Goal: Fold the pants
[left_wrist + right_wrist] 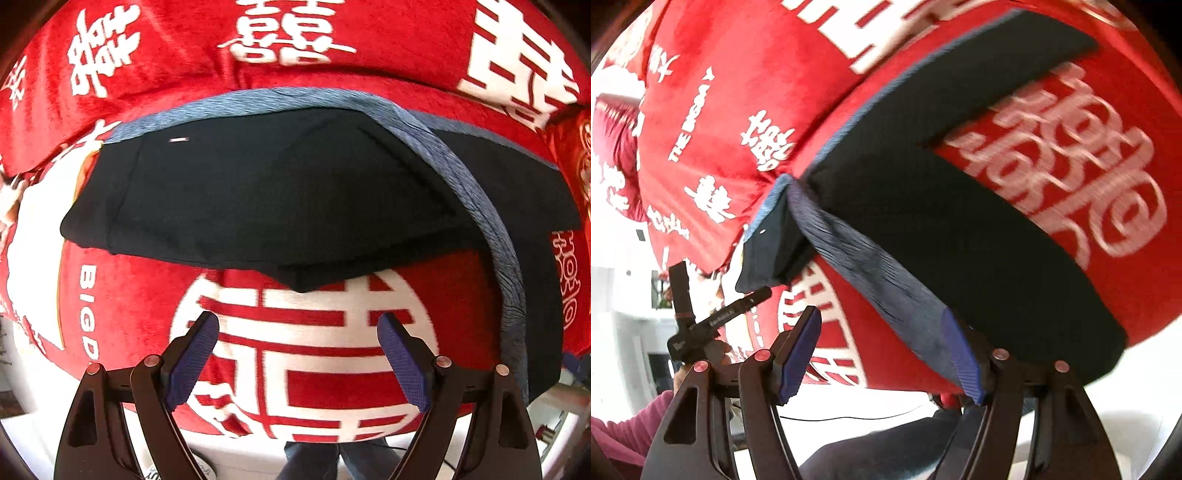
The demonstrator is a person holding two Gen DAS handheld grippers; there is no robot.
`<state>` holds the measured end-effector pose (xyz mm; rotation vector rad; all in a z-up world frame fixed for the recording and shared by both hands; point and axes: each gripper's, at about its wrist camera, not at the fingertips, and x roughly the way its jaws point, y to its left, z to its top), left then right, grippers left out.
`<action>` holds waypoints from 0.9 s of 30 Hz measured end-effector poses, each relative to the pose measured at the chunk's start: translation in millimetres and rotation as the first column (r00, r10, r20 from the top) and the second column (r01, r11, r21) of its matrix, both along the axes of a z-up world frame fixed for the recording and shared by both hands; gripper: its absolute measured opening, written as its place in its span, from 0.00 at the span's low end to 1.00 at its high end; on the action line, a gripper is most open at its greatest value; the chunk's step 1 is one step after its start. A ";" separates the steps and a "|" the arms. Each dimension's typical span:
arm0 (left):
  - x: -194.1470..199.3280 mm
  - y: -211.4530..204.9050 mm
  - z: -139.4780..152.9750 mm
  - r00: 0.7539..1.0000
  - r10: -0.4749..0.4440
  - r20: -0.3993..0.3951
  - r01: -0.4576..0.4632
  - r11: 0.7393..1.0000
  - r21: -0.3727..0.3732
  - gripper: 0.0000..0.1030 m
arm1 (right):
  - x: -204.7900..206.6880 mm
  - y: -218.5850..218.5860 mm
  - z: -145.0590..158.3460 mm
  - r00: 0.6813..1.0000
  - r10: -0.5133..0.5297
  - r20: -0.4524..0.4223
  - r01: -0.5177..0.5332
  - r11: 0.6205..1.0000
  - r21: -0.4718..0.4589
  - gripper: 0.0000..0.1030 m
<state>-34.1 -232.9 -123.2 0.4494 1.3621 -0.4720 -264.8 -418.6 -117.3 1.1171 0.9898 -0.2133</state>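
1. A big soft red blanket with white signs and letters (155, 44) covers the flat place where the work is done. It is the landmark for everything here.
2. A pair of black cloth pants with a blue-grey ribbed waistband (258, 192) lies on top of the red blanket, folded over itself.
3. In the left wrist view the pants lie across the middle of the blanket. A small pale tag (178, 139) shows near their far edge.
4. The blue-grey waistband (480, 206) runs along the far side of the pants and curves down the right side toward the blanket's near edge.
5. The left gripper (298, 332) hangs over a big round white sign (306, 354) on the blanket, on the near side of the pants.
6. Its two fingers with blue pads (195, 358) stand wide apart. Nothing is between them, and they do not touch the pants.
7. In the right wrist view the right gripper (882, 332) is at the blanket's near edge, by the waistband end of the pants (960, 236).
8. Its fingers stand well apart. The right blue pad (960, 354) is at the waistband (879, 269), and the left pad is clear of the cloth, so it has no grip.
9. Past the blanket's edge, a hand in a pink sleeve (639, 424) shows.
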 end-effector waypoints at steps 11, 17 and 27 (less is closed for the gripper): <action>-33.2 -47.1 8.3 0.989 -0.137 -0.055 0.134 0.989 -0.062 0.86 | -87.7 10.4 -24.7 0.977 -0.170 -0.126 0.177 0.983 0.046 0.70; -39.2 -55.7 -4.5 0.974 -0.153 -0.167 0.134 0.984 -0.119 0.86 | -116.5 15.8 -45.8 0.955 -0.253 -0.156 0.267 0.961 0.072 0.70; -51.5 -103.7 -23.2 0.908 -0.323 -0.268 0.259 0.933 -0.248 0.86 | -125.0 34.1 -126.2 0.924 -0.359 -0.133 0.382 0.885 0.267 0.67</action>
